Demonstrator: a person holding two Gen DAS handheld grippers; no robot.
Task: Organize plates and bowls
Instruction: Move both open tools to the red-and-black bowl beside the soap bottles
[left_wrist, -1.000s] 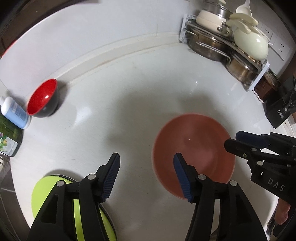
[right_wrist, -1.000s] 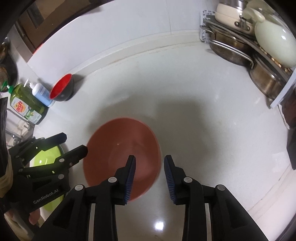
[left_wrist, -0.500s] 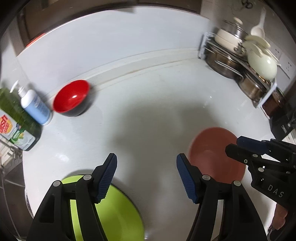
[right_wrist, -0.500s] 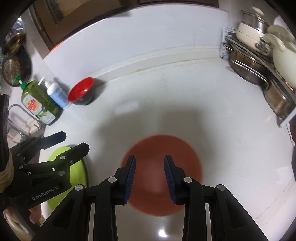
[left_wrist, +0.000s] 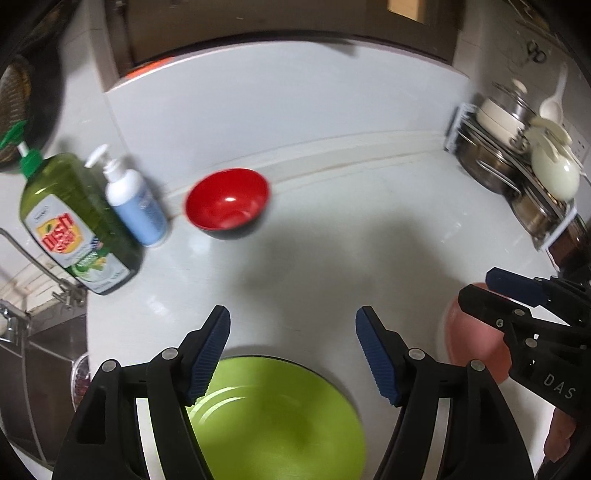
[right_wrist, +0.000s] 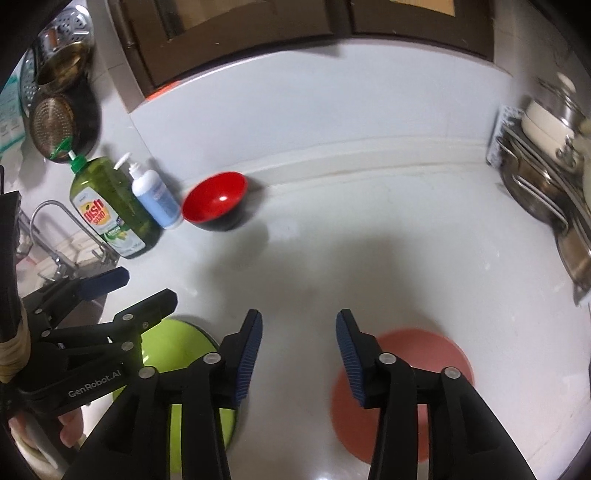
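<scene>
Both hand-held grippers have pulled back and up since a second ago: the pink plate that filled the middle of both views now sits low at the near edge, and the right one's fingers have spread wider.

Left hand-held gripper: fingers wide apart, empty, poised over the green plate at the near left edge of the surface. Green plate looks to rest on something dark beneath; cannot tell what.

Right hand-held gripper: fingers apart, empty. Pink plate lies flat just beneath and to its right, near edge of the surface, well apart from the green plate.

Further back: red bowl, black outside, stands upright close to the back edge, towards the left, just beside a white pump bottle and a green dish soap bottle. Pots on a rack fill the far right corner.

Handling, as a judgement: plates look like stiff, light, glossy plastic or melamine, likely slippery. Flat on the surface they offer only the rim; take hold there, one finger slid under the lip, one on top. Bowl: pinch the wall at the rim. Probably not fragile, but could skid when nudged.
</scene>
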